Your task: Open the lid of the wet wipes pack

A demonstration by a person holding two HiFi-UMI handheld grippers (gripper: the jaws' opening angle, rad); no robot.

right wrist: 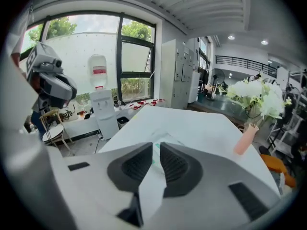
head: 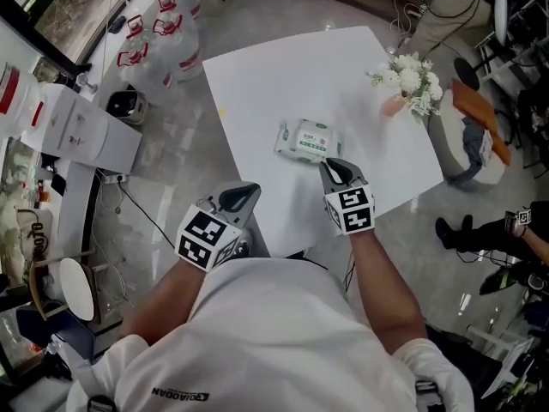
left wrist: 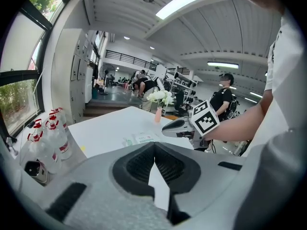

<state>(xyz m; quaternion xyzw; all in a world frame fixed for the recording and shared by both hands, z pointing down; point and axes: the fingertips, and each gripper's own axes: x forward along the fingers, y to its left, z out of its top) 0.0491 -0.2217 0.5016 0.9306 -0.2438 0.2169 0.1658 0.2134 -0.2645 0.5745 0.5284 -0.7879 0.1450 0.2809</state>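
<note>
Tilting down near wet wipes pack (head: 307, 141), right tool (head: 332, 168) slightly apart; left tool (head: 247, 193) together.

The head camera looks steeply down from above the person's shoulders. It takes in the whole table (head: 257, 84), with the pack (head: 307, 140) at mid-distance and the left gripper (head: 243, 196) and the right gripper (head: 336, 171) close below. The left gripper view sits low behind its own jaws at the table's near edge and faces across the top toward the flowers (left wrist: 159, 97), with the right gripper at its right. The right gripper view looks over the table toward the windows (right wrist: 96, 56), and the pack lies close beyond its jaws. All three views share the table, pack and flowers.
</note>
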